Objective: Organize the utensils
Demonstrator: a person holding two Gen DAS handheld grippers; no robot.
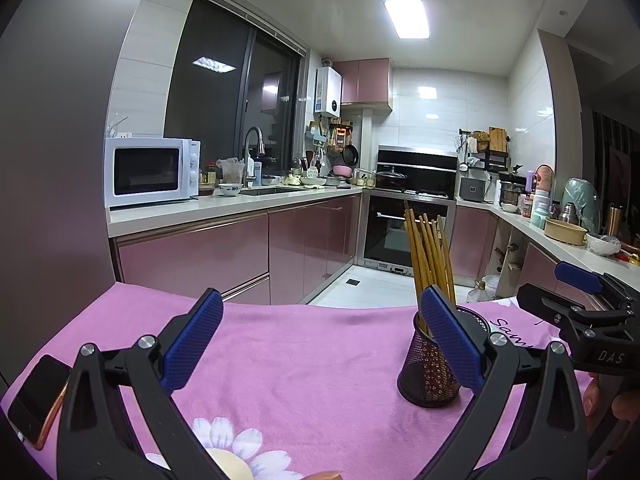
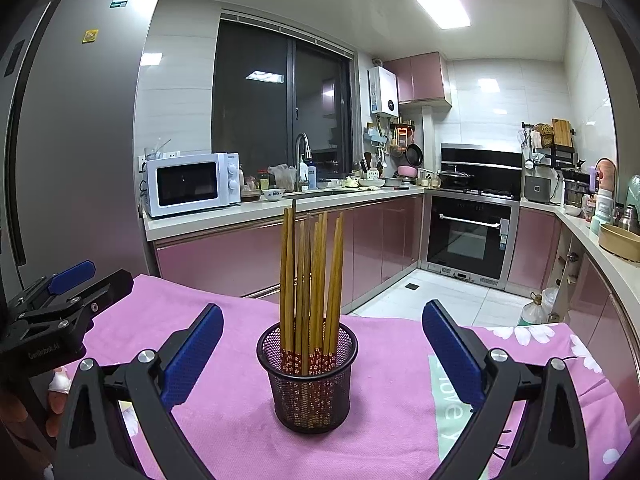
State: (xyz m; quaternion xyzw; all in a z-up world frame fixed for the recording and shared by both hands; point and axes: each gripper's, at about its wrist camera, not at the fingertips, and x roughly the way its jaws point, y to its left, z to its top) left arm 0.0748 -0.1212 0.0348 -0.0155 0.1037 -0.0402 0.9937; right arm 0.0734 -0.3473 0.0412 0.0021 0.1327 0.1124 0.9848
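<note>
A black mesh cup (image 2: 307, 384) stands upright on the pink cloth (image 2: 240, 432), holding several wooden chopsticks (image 2: 312, 276) with patterned red ends down. My right gripper (image 2: 322, 354) is open, its blue pads on either side of the cup and a little nearer than it, touching nothing. In the left wrist view the same cup (image 1: 430, 372) and chopsticks (image 1: 428, 252) sit just behind the right finger. My left gripper (image 1: 322, 338) is open over bare cloth (image 1: 312, 360), to the left of the cup. Each gripper shows at the edge of the other's view.
A phone (image 1: 38, 398) lies at the cloth's left edge. Beyond the table's far edge are pink kitchen cabinets, a microwave (image 1: 152, 172), a sink and an oven (image 2: 468, 236). A counter with jars and bowls (image 1: 568, 232) runs along the right.
</note>
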